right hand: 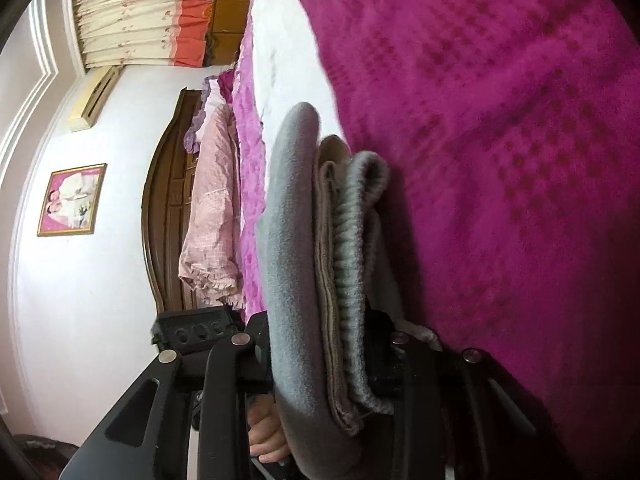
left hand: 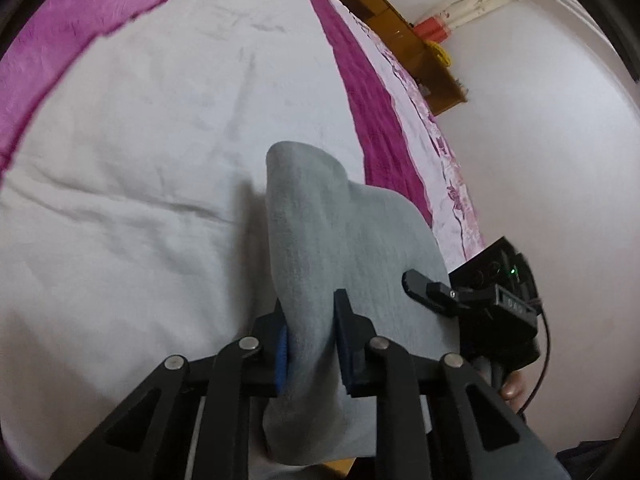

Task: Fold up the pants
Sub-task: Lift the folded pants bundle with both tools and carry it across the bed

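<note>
Bedding is filling most of both views: a white sheet (left hand: 140,160) is spreading across the bed, with a magenta blanket (right hand: 500,140) bordering it. Above that bed the grey pants (left hand: 320,240) are hanging lifted, already gathered into several layers and pinched from two sides.

The left claw (left hand: 310,344) is gripping narrowly, its blue pads pressing a fold of the grey cloth. The right claw (right hand: 320,356) is likewise clamping narrowly on a thick stack of layers, so both are holding the pants and neither is standing wide.

The fabric is looking soft, fleecy and light, drooping and bending freely beyond the grips, so it is likely behaving limply and not keeping any shape by itself. Thick layers are probably compressing under the pads, and a shallow bite at an edge is at risk of letting inner layers slide out. Taking hold across the whole stack, close to the folded edge, seems the safer choice.

The left wrist view is showing the broad outer face of the pants, the open sheet below, and the right claw arriving from the side. The right wrist view is showing instead the layered edge: smooth grey outside, a tan lining and a ribbed cuff (right hand: 360,220) within, plus part of a hand (right hand: 266,436) below.
</note>
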`<state>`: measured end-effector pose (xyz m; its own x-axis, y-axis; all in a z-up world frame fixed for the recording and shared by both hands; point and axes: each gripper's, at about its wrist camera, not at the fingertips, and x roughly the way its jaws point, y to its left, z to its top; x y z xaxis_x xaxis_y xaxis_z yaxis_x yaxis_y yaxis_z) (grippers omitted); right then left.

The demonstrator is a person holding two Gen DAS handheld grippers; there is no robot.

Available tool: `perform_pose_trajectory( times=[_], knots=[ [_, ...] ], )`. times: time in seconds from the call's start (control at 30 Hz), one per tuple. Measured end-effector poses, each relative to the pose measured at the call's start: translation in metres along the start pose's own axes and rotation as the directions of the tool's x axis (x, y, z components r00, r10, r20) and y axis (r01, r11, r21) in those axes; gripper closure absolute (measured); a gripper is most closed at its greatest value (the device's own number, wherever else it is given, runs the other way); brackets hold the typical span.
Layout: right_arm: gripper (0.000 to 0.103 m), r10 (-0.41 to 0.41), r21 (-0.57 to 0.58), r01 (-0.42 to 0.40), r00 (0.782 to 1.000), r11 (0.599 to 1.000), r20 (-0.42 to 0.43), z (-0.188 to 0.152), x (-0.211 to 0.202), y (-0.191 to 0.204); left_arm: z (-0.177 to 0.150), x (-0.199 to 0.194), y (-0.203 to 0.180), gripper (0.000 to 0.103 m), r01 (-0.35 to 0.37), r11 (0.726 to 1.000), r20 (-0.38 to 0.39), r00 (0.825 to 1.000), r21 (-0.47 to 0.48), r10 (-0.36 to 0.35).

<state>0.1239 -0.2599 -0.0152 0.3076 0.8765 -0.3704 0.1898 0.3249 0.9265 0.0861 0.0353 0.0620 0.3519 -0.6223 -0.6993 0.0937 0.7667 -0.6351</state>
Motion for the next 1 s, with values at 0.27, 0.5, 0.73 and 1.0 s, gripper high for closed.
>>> perform_pose_trajectory(
  times=[0.27,0.5,0.73,1.0],
  knots=[
    [0.081,0.046,-0.004,-0.046,0.999,0.999,-0.017,-0.011,-0.005,0.022,-0.005,-0.031,-0.032,0.083,-0.013,1.000,0.029,0.999,0.002,0.013],
    [0.081,0.065,-0.040,-0.065,0.998,0.997,-0.015,-0.010,-0.010,0.031,-0.006,-0.049,-0.041,0.083,-0.007,0.999,0.043,0.999,0.040,0.005],
    [0.081,0.041,-0.080,-0.042,0.999,0.996,-0.024,-0.006,-0.002,0.042,0.008,-0.052,-0.032,0.083,-0.002,0.999,0.038,0.999,0.054,0.000],
    [0.081,0.072,-0.097,-0.077,0.996,0.992,-0.053,0.011,0.024,0.050,0.045,-0.063,-0.017,0.083,-0.053,0.995,0.069,0.997,0.079,0.048]
  ],
)
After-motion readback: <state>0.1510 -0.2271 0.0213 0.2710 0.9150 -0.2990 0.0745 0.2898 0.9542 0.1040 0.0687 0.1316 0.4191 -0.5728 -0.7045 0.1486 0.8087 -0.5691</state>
